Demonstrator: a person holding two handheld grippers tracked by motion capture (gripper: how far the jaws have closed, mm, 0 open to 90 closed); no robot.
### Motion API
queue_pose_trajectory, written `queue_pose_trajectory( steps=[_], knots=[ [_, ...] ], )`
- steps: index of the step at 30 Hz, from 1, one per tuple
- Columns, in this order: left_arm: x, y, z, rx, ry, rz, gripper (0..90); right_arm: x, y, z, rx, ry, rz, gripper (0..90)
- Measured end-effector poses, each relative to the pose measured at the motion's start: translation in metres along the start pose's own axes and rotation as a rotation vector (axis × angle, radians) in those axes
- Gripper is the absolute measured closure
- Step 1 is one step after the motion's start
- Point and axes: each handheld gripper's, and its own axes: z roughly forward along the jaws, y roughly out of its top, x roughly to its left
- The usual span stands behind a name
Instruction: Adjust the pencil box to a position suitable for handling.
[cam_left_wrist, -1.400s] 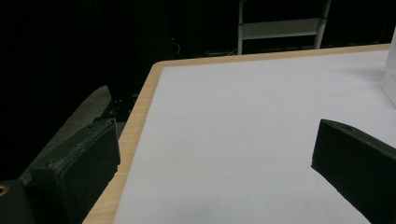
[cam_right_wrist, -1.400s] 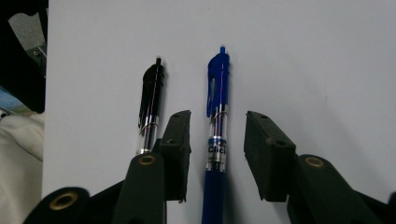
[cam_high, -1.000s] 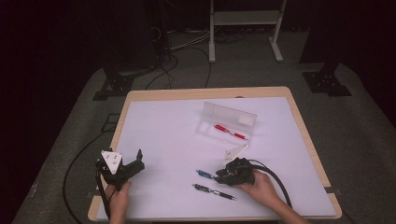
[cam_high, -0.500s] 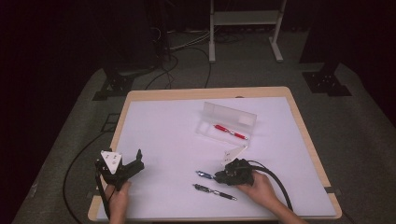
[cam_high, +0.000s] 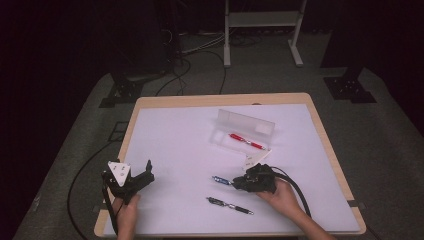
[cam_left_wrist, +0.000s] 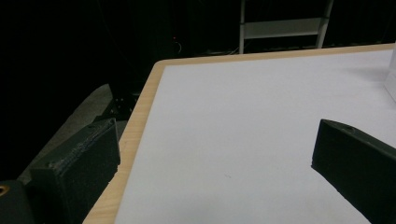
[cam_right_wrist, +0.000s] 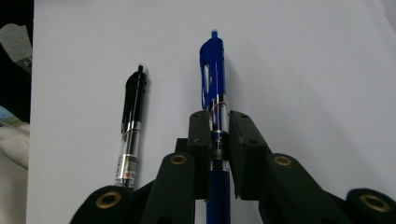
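Since a second ago, the right gripper (cam_high: 239, 183) has drawn its jaws together onto the blue pen (cam_right_wrist: 213, 79), which earlier lay free on the sheet just ahead of them; the gripper itself has hardly shifted, and nothing else on the table has changed place. From the right gripper view, the two black jaws now pinch the pen's clear barrel from either side, with the blue clip end sticking out beyond the tips and the dark lower barrel running back between the arms. From the high view, the blue pen (cam_high: 220, 180) pokes out toward the left of that gripper, low over the white sheet (cam_high: 180, 135) in the near right part of the table (cam_high: 220, 98) (whether the pen has left the surface is hard to tell).

A black pen (cam_right_wrist: 132, 121) lies on the sheet just beside the blue one, roughly parallel to it and not touching; in the high view it (cam_high: 230, 205) sits nearer the table's front edge. Farther back, a clear case (cam_high: 246, 131) stands open with a red pen (cam_high: 247, 141) inside it.

Over at the near left corner, the left gripper (cam_high: 142, 176) is held above the sheet, its grey plate on top. Its jaws stand wide apart with nothing but bare sheet between them, one jaw hanging by the wooden table edge in the left gripper view.
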Motion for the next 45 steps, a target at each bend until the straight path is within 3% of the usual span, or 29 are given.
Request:
queue_pose_trajectory(
  steps=[11, 28, 45],
  knots=[
    [0.0, 0.0, 0.0, -0.001, 0.0, 0.001, 0.4, -0.015, 0.01, -0.015, -0.011, -0.036, 0.003, 78.7],
    [0.0, 0.0, 0.0, 0.0, 0.001, 0.003, 0.4, -0.05, 0.035, -0.032, -0.045, -0.075, 0.017, 78.8],
    [0.0, 0.0, 0.0, -0.003, -0.001, 0.0, 0.4, -0.077, 0.055, -0.032, -0.042, -0.101, 0.023, 78.8]
  ],
)
